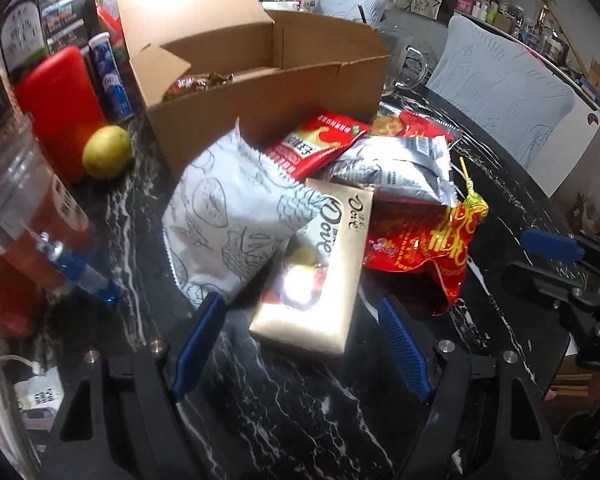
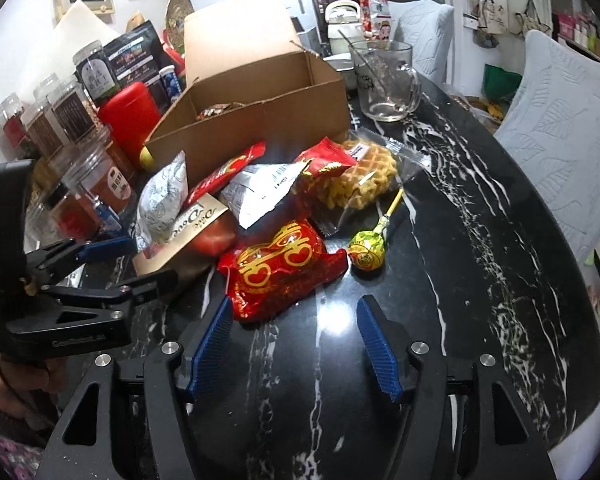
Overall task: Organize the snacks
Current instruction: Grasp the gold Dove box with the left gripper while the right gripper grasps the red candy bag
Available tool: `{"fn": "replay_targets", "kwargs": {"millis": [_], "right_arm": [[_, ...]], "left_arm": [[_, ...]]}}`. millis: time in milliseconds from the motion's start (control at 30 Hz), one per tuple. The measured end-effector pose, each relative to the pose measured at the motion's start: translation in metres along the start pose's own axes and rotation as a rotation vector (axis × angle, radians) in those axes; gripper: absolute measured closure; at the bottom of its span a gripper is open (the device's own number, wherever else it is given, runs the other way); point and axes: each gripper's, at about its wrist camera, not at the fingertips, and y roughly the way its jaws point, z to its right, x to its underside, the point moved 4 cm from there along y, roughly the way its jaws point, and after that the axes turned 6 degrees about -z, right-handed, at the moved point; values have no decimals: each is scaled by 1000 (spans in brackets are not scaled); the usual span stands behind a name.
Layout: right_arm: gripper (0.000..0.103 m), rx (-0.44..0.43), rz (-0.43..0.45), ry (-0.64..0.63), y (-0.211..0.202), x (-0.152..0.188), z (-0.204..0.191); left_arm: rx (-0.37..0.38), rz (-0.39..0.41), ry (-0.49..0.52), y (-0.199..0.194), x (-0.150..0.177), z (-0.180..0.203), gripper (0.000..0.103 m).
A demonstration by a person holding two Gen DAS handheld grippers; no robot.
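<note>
A pile of snacks lies on the black marble table in front of an open cardboard box (image 1: 260, 92) (image 2: 260, 104) that holds some wrapped candies. My left gripper (image 1: 300, 312) is open, its jaws on either side of the near end of a gold Dove chocolate box (image 1: 320, 264) (image 2: 196, 216). A white patterned packet (image 1: 228, 220) leans on that box. My right gripper (image 2: 294, 316) is open just in front of a red candy bag (image 2: 280, 268) (image 1: 416, 240). A lollipop (image 2: 366, 252), a waffle packet (image 2: 360, 176), a silver packet (image 1: 400, 168) and a red packet (image 1: 316, 144) lie around.
A red canister (image 1: 60, 108), a lemon (image 1: 106, 152), jars (image 2: 60, 112) and a plastic cup (image 1: 24, 216) crowd the left side. A glass mug (image 2: 388, 80) stands behind the box on the right. Cushioned chairs (image 2: 564, 144) stand along the table's right edge.
</note>
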Motion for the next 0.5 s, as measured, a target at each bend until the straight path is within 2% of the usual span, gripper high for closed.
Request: {"fn": "replay_targets", "kwargs": {"millis": [67,200,267,367,500], "right_arm": [[31,-18,-3,-11,4,-4,0],[25,-49,-10,-47,11,-13,-2],[15,-53,-17,-78,17,-17,-4],[14,-52,-37,-135,24,-23,-10],[14,-45,-45,-173,29,-29,-13]], "left_arm": [[11,0,-4,3,0,-2,24],[32,17,-5,5,-2,-7,24],[38,28,-2,4,-3,-9,24],[50,39,4,5,-5,-8,24],[63,40,17,8,-8,-5,36]]}}
